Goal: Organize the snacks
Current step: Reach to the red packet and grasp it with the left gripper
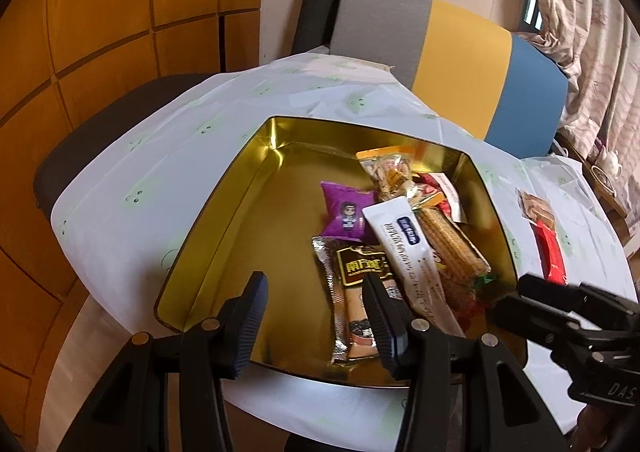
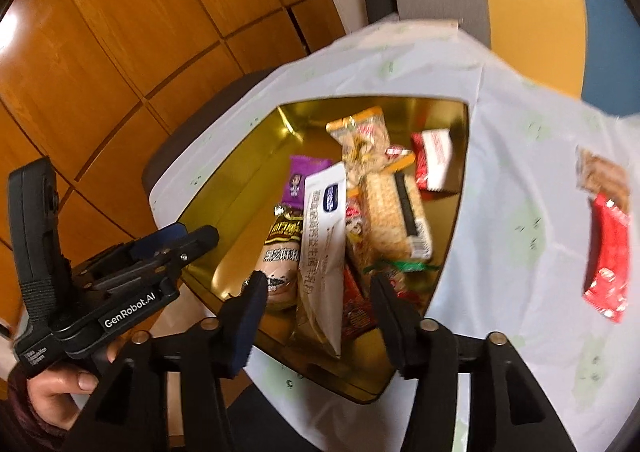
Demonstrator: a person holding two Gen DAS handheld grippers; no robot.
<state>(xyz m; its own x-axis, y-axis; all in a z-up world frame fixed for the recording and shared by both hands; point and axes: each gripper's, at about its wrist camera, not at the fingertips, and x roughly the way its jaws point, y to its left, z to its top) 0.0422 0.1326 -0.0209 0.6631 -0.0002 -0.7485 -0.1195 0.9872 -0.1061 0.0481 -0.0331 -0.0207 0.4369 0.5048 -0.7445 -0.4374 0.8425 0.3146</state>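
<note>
A gold tin box [image 1: 224, 208] [image 2: 456, 188] sits on the white tablecloth and holds several snack packets: a purple pouch [image 1: 347, 212] [image 2: 301, 180], a white sachet [image 1: 404, 248] [image 2: 324, 236], a brown-black sachet [image 1: 356, 292] [image 2: 282, 252], a wafer pack [image 1: 452, 244] [image 2: 394, 212] and an orange nut bag [image 1: 390, 168] [image 2: 362, 136]. My left gripper [image 1: 316, 316] is open and empty over the tin's near edge. My right gripper [image 2: 318, 314] is open and empty over the tin's near corner. A red packet [image 1: 550, 248] [image 2: 606, 256] and a brown snack [image 1: 534, 206] [image 2: 602, 172] lie on the cloth right of the tin.
A grey, yellow and blue chair back [image 1: 448, 56] stands behind the table. Wooden panels [image 1: 100, 32] fill the left. The right gripper's body [image 1: 580, 324] shows at the tin's right, and the left gripper's body [image 2: 100, 272] at its left. A teapot [image 1: 610, 162] stands far right.
</note>
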